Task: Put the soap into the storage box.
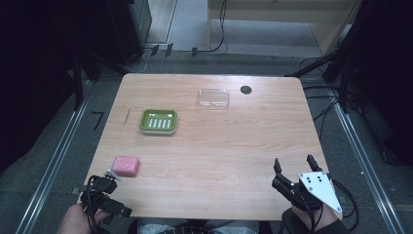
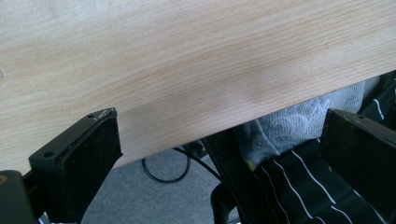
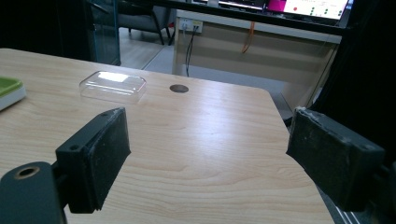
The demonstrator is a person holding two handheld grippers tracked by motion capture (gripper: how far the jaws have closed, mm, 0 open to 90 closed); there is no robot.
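A pink soap bar (image 1: 126, 165) lies near the table's front left corner. Farther back sits a green soap dish (image 1: 158, 121) with a slotted white insert; its edge (image 3: 9, 91) shows at the left of the right gripper view. A clear plastic lid (image 1: 213, 97) (image 3: 112, 86) rests behind it, toward the middle. My left gripper (image 1: 107, 192) (image 2: 224, 154) hovers at the front left edge just in front of the soap, jaws wide apart and empty. My right gripper (image 1: 293, 162) (image 3: 217, 156) is open over the front right corner and points toward the lid.
The wooden table (image 1: 219, 146) has a round black cable hole (image 1: 246, 89) (image 3: 179, 88) at the back right. The left gripper view looks past the table's front edge (image 2: 187, 70) onto the person's striped clothing (image 2: 299, 186). Cables and stand legs surround the table.
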